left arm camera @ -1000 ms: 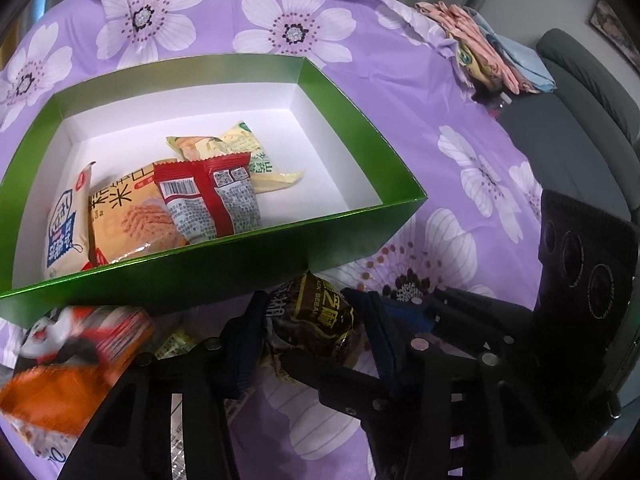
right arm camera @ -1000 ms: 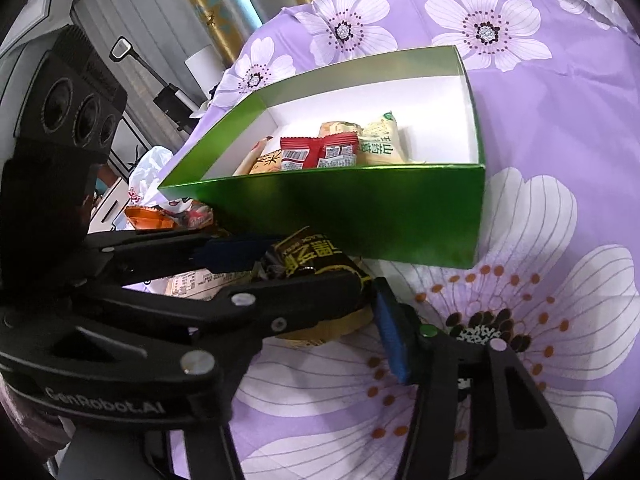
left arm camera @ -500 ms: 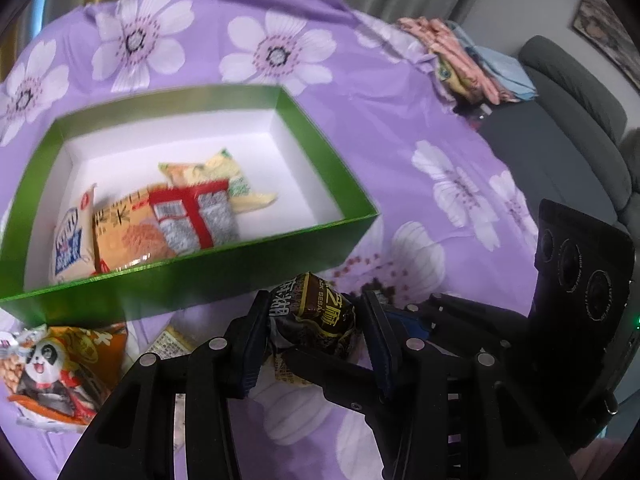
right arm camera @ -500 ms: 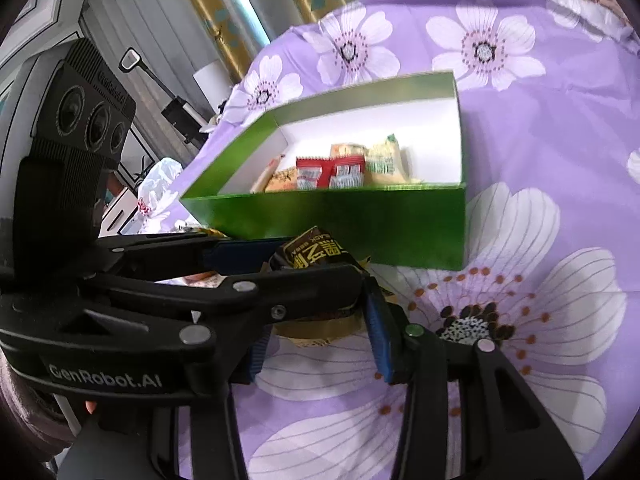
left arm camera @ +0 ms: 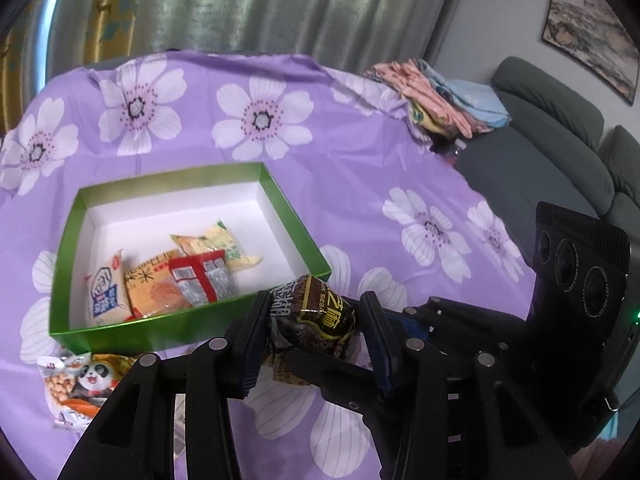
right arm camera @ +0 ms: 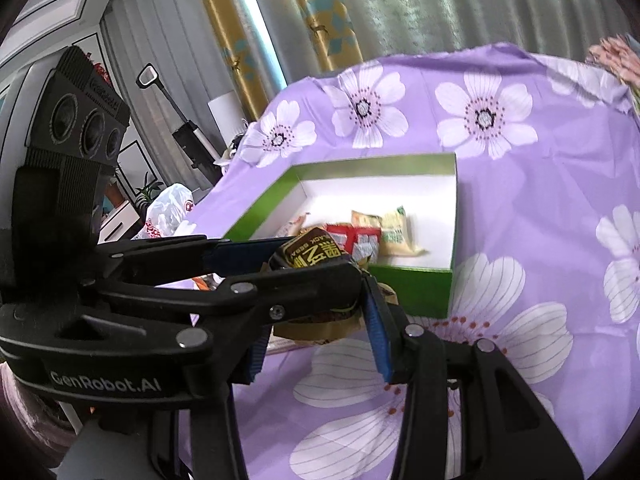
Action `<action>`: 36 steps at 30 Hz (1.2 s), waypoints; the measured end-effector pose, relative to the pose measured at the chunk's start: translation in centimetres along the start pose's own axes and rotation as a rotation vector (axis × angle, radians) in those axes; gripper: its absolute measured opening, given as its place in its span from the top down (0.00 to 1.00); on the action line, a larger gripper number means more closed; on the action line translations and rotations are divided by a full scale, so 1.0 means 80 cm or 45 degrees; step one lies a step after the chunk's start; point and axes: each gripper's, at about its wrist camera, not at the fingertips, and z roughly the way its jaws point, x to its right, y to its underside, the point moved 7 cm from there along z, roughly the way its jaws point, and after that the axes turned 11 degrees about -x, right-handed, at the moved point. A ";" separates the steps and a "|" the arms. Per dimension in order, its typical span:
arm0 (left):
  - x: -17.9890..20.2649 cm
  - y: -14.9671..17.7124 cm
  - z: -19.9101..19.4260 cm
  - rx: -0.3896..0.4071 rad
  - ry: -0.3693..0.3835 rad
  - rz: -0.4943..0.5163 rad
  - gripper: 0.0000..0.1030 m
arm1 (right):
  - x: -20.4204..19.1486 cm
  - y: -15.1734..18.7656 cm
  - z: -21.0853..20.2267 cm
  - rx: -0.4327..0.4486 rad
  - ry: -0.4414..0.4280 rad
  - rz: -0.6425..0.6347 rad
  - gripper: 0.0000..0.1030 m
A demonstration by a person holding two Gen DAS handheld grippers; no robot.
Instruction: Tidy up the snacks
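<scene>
While four packets already lie in your green cardboard box (left arm camera: 192,332), both grippers clamp the dark brown foil packet (left arm camera: 314,314), and the panda-print bag (left arm camera: 76,384) waits outside.

Home living room; grey sofa (left arm camera: 552,152), curtains (left arm camera: 240,4) (gold-trimmed), framed picture (left arm camera: 592,28), floral tablecloth (left arm camera: 360,168)

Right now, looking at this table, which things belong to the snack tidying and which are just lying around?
Part of the job:
- dark snack packet, gripped by the left gripper and right gripper
- green box with four packets inside
- panda snack bag outside the box

Just lying about:
- folded cloths
- grey sofa
- white plastic bag
</scene>
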 end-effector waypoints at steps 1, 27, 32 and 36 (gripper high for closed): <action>-0.002 0.001 -0.004 0.008 0.000 -0.004 0.56 | -0.003 -0.002 -0.001 0.004 0.001 -0.008 0.58; -0.085 -0.053 0.003 0.063 0.001 -0.158 0.56 | -0.011 -0.081 0.059 0.008 0.022 -0.119 0.58; -0.101 -0.061 0.020 0.048 -0.008 -0.181 0.56 | -0.004 -0.089 0.078 -0.009 0.021 -0.117 0.58; -0.112 -0.061 0.035 0.032 -0.009 -0.202 0.56 | 0.003 -0.090 0.095 -0.037 0.027 -0.105 0.58</action>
